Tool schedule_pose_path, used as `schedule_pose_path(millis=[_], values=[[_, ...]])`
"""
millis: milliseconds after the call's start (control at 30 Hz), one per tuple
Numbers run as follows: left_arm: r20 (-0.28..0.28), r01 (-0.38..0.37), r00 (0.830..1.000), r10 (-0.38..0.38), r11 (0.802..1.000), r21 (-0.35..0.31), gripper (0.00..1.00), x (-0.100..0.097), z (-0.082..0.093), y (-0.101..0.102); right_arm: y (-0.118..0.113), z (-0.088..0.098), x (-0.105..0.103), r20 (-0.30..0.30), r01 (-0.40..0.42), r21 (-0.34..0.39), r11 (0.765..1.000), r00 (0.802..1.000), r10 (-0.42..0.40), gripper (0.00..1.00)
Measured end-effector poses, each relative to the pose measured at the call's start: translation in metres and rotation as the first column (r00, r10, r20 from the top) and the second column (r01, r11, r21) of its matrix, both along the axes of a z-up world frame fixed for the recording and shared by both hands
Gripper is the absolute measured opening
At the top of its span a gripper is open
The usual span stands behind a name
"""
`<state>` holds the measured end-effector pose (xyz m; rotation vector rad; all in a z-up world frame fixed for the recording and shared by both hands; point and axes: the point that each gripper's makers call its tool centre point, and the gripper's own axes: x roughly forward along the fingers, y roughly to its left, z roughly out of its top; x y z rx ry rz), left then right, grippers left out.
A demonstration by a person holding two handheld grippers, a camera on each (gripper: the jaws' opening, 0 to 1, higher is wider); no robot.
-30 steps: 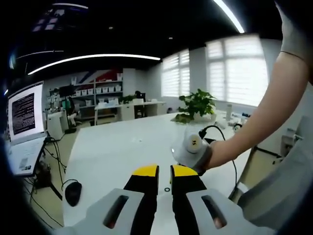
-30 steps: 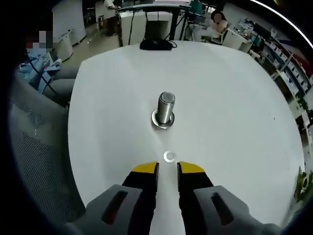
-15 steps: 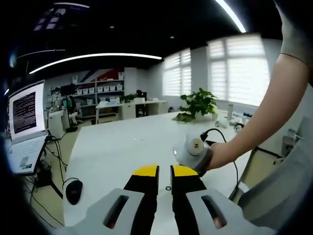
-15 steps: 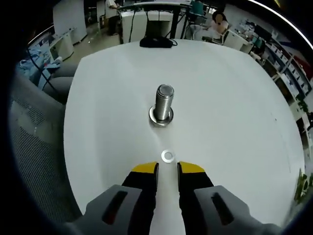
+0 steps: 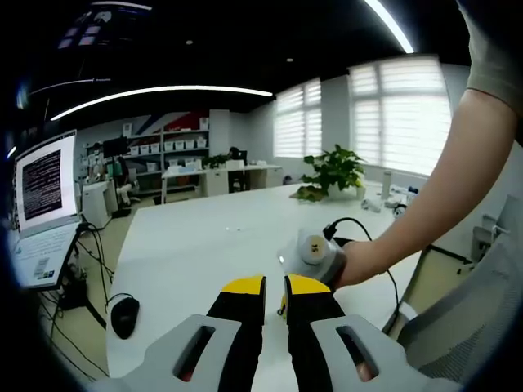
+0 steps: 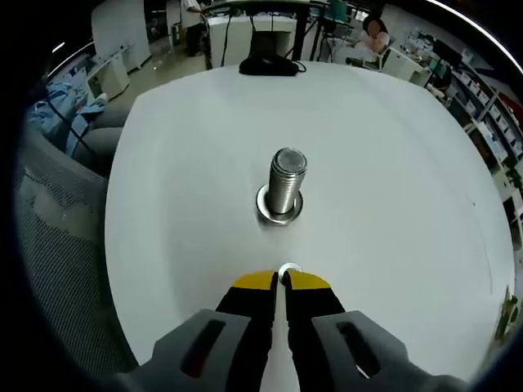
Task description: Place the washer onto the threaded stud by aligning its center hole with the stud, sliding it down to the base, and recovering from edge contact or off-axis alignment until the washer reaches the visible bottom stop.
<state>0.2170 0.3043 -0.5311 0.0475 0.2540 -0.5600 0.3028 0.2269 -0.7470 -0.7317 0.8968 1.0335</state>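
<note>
Since a second ago my right gripper point(image 6: 279, 282) has advanced on the washer point(image 6: 288, 269) and its jaws have closed nearly together, the washer now at their tips on the white table point(image 6: 392, 180), just short of the threaded stud point(image 6: 286, 181). Whether they pinch it, I cannot tell. Thin, stiff, light, probably slippery; I'd pinch its rim. My left gripper point(image 5: 275, 285) hovers, jaws nearly together.

White table point(image 5: 204, 245); mouse point(image 5: 122, 314), laptop point(image 5: 41, 212), potted plant point(image 5: 331, 173); perhaps a chair point(image 6: 57, 237).
</note>
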Motion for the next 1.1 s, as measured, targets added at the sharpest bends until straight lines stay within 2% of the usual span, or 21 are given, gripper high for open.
schedule_pose_path(millis=[67,400,500,833,1100], values=[[0.001,0.001,1.0,-0.001,1.0,0.003,0.07,0.0,0.0,0.0,0.0,0.0,0.0,-0.026,0.046,0.009,0.999,0.999,-0.045,0.07],[0.003,0.003,1.0,-0.003,1.0,0.009,0.06,-0.001,0.0,-0.001,-0.001,0.002,-0.002,-0.047,0.102,0.033,0.994,0.994,-0.101,0.05],[0.007,0.003,1.0,-0.003,1.0,0.011,0.06,0.0,0.0,-0.001,-0.008,0.006,-0.003,-0.023,0.088,0.027,0.996,0.996,-0.088,0.04],[0.005,0.005,1.0,-0.006,1.0,0.013,0.06,-0.001,0.0,-0.002,-0.022,0.037,0.01,0.033,0.126,0.088,0.988,0.991,-0.13,0.04],[0.006,0.004,1.0,-0.004,1.0,0.017,0.06,-0.001,0.0,-0.001,-0.028,0.069,0.019,0.095,0.141,0.161,0.977,0.983,-0.158,0.04]])
